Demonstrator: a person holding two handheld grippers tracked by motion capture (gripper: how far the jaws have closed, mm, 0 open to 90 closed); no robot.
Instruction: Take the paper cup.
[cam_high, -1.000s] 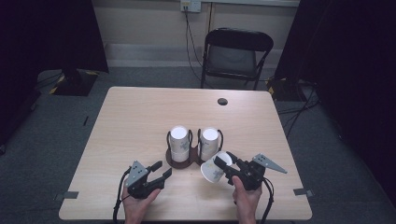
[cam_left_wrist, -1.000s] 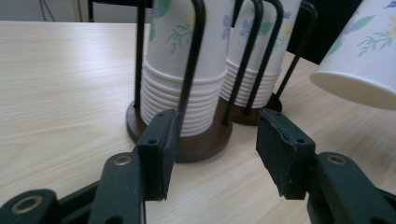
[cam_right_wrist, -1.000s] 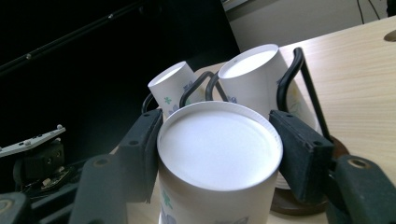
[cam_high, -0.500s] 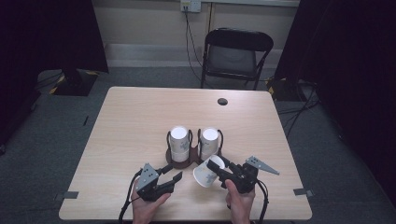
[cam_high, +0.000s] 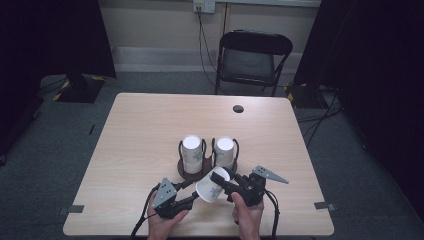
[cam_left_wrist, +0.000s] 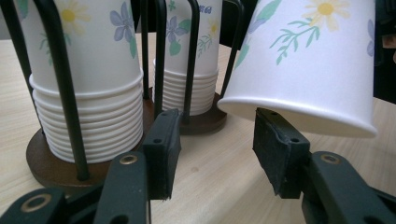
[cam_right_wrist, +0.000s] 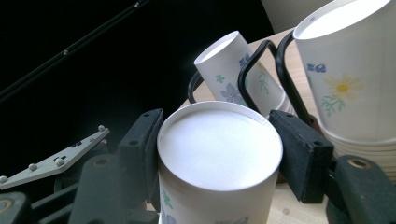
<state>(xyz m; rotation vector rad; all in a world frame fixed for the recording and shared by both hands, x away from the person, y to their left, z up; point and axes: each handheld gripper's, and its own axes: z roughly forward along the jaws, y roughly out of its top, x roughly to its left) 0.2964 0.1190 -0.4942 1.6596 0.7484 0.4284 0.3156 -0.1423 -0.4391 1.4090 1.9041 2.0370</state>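
the right gripper (cam_right_wrist: 219, 154) has its fingers (cam_right_wrist: 303, 154) clamped on a paper cup's (cam_right_wrist: 219, 154) base. the left gripper (cam_left_wrist: 215, 149) view shows the cup's rim just above its half-open, empty, closing fingers (cam_left_wrist: 161, 149), beside the cup rack (cam_left_wrist: 46, 158).

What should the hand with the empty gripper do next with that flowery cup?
Probably ease the left gripper forward so its jaws straddle the cup's rim, then close. The right gripper holds that cup tilted toward it, and the left jaws, just closing, sit below the rim with nothing between them.
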